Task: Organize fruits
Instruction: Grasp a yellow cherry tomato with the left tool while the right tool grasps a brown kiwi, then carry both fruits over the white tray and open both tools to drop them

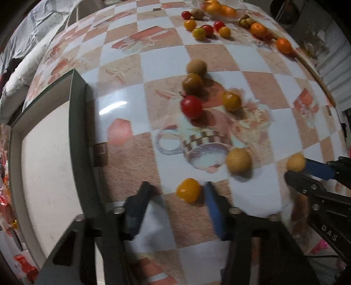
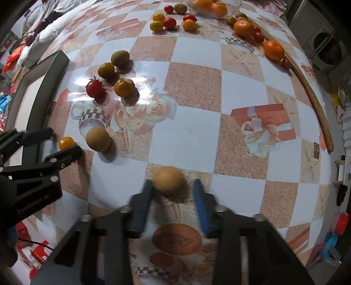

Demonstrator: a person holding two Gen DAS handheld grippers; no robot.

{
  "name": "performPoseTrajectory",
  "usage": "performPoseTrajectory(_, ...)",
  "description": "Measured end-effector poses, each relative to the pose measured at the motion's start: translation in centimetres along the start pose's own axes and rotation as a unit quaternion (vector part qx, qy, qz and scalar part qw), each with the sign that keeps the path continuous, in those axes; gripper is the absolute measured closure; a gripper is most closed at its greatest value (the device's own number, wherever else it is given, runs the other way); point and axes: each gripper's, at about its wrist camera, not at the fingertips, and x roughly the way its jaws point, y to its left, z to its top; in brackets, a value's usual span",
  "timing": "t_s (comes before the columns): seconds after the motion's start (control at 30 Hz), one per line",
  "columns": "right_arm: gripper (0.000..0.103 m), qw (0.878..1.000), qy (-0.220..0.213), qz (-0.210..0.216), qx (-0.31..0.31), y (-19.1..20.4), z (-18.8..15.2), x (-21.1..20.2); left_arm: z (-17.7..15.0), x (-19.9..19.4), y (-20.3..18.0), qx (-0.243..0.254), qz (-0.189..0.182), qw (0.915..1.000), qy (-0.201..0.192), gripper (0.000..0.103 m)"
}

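My left gripper (image 1: 178, 193) is open low over the table, with a small yellow tomato (image 1: 188, 189) between its fingertips, closer to the right finger. My right gripper (image 2: 173, 186) is open around a tan round fruit (image 2: 168, 180) that rests on the table. The same tan fruit shows at the right gripper's tip in the left wrist view (image 1: 295, 162). Another tan round fruit (image 1: 238, 161) lies between the two grippers. A red tomato (image 1: 191, 106), two dull yellow tomatoes (image 1: 231, 100) and a brown kiwi-like fruit (image 1: 196, 66) cluster further out.
A white tray with a dark rim (image 1: 75, 122) lies at the left. At the far edge sit a glass bowl of oranges (image 2: 211, 7), loose oranges (image 2: 273, 50), small tomatoes (image 2: 169, 23) and a long wooden stick (image 2: 316, 103). The table has a checkered cloth (image 2: 193, 136).
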Motion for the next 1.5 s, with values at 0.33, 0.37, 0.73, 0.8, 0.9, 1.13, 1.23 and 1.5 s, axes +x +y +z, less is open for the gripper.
performPoseTrajectory(0.33, 0.073, 0.998, -0.002, 0.044, 0.042, -1.9, 0.6, -2.4, 0.6, -3.3, 2.1, -0.034, -0.052, 0.9978, -0.021, 0.083)
performPoseTrajectory(0.37, 0.073, 0.998, -0.004, 0.045, 0.04, -1.8, 0.6, -2.7, 0.6, -4.0, 2.6, -0.037, -0.055, 0.9975, -0.026, 0.083)
performPoseTrajectory(0.73, 0.073, 0.997, -0.032, 0.075, -0.007, 3.9, 3.6, -5.9, -1.3, -7.9, 7.9, -0.096, -0.041, 0.9922, -0.069, 0.083)
performPoseTrajectory(0.8, 0.073, 0.996, -0.034, 0.082, -0.02, 5.9, 4.7, -6.1, -1.7, -8.3, 10.0, -0.116, -0.032, 0.9898, -0.076, 0.083)
performPoseTrajectory(0.9, 0.073, 0.994, -0.039, 0.092, -0.047, 9.2, 6.0, -6.2, -2.3, -8.5, 13.0, -0.144, -0.015, 0.9862, -0.081, 0.083)
performPoseTrajectory(1.13, 0.073, 0.986, -0.037, 0.116, -0.112, 17.3, 9.1, -4.7, -3.7, -6.8, 19.9, -0.194, 0.029, 0.9778, -0.075, 0.083)
performPoseTrajectory(1.23, 0.073, 0.983, -0.033, 0.123, -0.13, 20.1, 10.4, -3.4, -3.8, -5.4, 21.9, -0.203, 0.043, 0.9757, -0.07, 0.083)
performPoseTrajectory(1.5, 0.073, 0.982, -0.014, 0.11, -0.152, 25.0, 13.2, 1.4, -4.2, -2.4, 24.1, -0.209, 0.051, 0.9746, -0.063, 0.083)
